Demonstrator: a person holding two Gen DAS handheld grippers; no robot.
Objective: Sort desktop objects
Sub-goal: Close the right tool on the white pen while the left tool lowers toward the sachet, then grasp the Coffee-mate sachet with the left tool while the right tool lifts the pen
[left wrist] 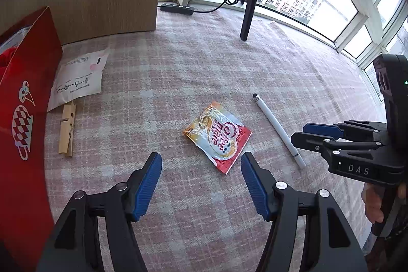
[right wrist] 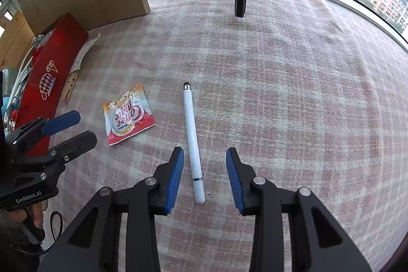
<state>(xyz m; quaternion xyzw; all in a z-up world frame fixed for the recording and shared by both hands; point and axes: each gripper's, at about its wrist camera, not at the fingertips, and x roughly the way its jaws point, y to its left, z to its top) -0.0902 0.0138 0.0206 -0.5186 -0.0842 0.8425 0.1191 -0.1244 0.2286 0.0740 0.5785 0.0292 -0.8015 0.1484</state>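
Stylus pen point(right wrist: 193, 142) is lying stiff, light and slippery on the table point(right wrist: 280, 93); right tool point(right wrist: 205, 176), spread open, is straddling its barrel.

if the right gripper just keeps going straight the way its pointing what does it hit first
Most likely the white stylus pen, which lies lengthwise between the open fingers of the right gripper. Height above the cloth is unclear, so it might pass over the pen.
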